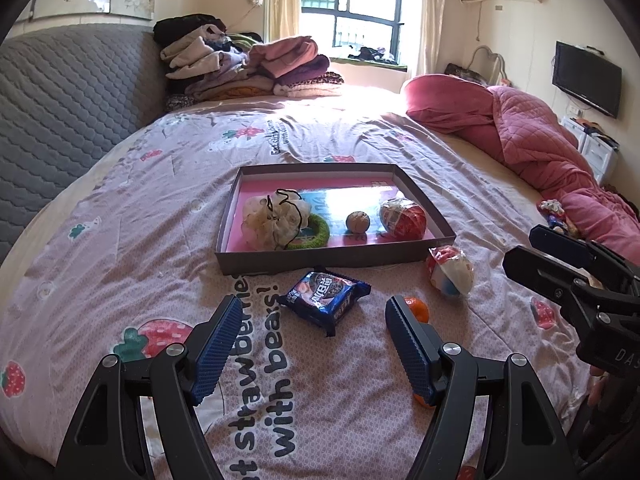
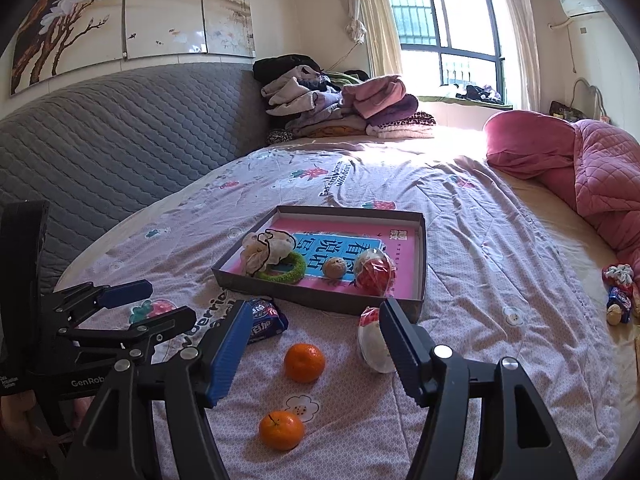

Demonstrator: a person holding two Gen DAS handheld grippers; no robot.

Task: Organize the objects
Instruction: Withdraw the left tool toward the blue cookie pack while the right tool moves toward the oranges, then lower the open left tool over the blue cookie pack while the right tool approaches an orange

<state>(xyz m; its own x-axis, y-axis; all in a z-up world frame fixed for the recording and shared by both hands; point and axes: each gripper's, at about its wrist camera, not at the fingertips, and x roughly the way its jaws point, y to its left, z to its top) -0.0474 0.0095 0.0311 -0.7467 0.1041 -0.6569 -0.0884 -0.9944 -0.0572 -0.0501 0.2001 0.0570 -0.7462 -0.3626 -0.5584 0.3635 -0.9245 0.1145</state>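
A: Status of my right gripper [image 2: 312, 344]?

B: Jaws spread wide, nothing between the pads. The near tangerine [image 2: 304, 362] sits on the bedspread [image 2: 480, 280] in the gap ahead of my fingertips, untouched. A second tangerine [image 2: 281, 430] lies closer to me, lower between the two fingers, also free.

A: And my left gripper [image 1: 312, 320]?

B: Also released, holding nothing. The blue cookie packet [image 1: 325, 298] lies flat just beyond its tips, roughly centred in the gap. One tangerine peeks out behind the right-hand finger of that gripper.

A: Orientation of the packet?

B: Long axis runs diagonally in the left wrist view: one crimped end points up-left toward the tray [image 1: 336, 258], the other down-right toward me. Printed face up.

A: The wrapped ball outside the tray?

B: White-and-red wrapped ball [image 1: 450, 272] rests on the bedspread just beside the tray's near right corner, apart from both grippers. In the right wrist view my right-hand finger partly hides it.

A: Tray contents?

B: Mesh pouch [image 1: 276, 216] with black cord over a green ring [image 1: 318, 234] at left, small tan ball [image 1: 357, 222] mid, red wrapped ball [image 1: 402, 218] at right.
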